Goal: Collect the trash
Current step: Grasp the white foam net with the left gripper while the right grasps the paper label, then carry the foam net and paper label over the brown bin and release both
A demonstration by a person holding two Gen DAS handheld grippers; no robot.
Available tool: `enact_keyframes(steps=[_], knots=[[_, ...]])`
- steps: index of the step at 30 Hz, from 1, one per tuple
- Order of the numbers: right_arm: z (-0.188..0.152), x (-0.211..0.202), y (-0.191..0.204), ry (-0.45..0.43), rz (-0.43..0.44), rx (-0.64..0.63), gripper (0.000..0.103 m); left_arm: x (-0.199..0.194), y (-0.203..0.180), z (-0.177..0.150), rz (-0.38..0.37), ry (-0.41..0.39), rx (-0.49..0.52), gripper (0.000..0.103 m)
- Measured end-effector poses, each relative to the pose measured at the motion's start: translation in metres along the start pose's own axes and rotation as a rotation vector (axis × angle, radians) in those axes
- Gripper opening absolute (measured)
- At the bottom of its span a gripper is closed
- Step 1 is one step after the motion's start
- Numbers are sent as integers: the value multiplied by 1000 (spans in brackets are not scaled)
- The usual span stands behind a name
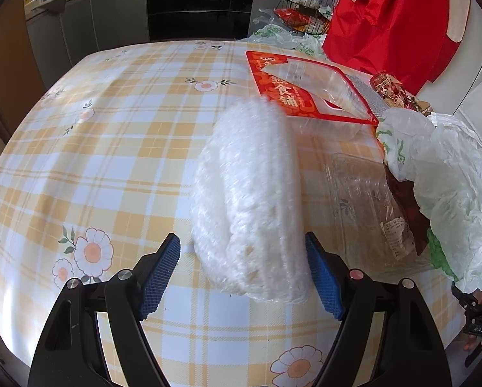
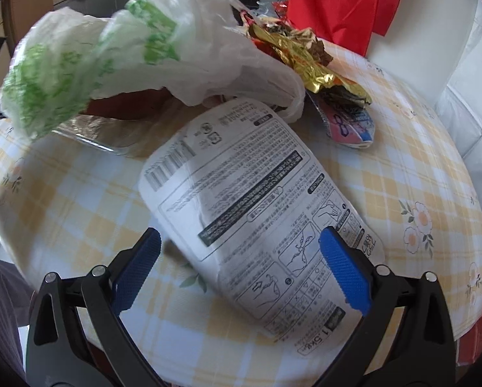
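A roll of white bubble wrap (image 1: 250, 200) lies on the checked tablecloth (image 1: 112, 161). My left gripper (image 1: 241, 242) stands open around its near end; the right pad touches the roll and the left pad is clear of it. In the right wrist view a flat white printed pouch (image 2: 257, 193) lies on the cloth. My right gripper (image 2: 241, 232) is open above it, with the right finger over the pouch's edge and nothing gripped. A crumpled white plastic bag with green print (image 2: 95, 48) (image 1: 450, 187) sits just beyond, over a clear plastic tray (image 1: 363, 200).
A red card sleeve with a clear tray (image 1: 273, 80) lies behind the bubble wrap. A gold foil wrapper (image 2: 305, 54) and a pink and blue wrapper (image 2: 347, 125) lie past the pouch. Red fabric (image 1: 395, 16) and a wire rack (image 1: 305, 3) stand at the table's far right.
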State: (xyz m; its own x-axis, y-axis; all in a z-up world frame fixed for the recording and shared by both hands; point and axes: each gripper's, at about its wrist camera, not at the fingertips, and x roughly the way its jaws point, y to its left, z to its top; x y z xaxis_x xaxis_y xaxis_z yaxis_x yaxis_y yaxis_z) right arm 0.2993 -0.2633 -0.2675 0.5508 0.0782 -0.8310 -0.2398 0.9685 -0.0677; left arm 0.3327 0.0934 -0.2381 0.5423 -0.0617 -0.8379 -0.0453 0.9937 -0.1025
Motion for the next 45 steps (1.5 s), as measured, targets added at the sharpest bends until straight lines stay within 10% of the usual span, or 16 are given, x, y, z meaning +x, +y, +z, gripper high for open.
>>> enact_keyframes(steps=[10, 18, 23, 45], knots=[[2, -1, -9, 3, -9, 32, 86, -22, 0, -10, 4, -21, 29, 28], [-8, -52, -27, -94, 50, 115, 33, -81, -3, -34, -22, -123, 61, 26], [-13, -90, -44, -197, 67, 199, 18, -119, -4, -60, -57, -172, 34, 26], [-54, -181, -50, -382, 183, 406, 5, -212, -55, -166, -243, -223, 45, 26]])
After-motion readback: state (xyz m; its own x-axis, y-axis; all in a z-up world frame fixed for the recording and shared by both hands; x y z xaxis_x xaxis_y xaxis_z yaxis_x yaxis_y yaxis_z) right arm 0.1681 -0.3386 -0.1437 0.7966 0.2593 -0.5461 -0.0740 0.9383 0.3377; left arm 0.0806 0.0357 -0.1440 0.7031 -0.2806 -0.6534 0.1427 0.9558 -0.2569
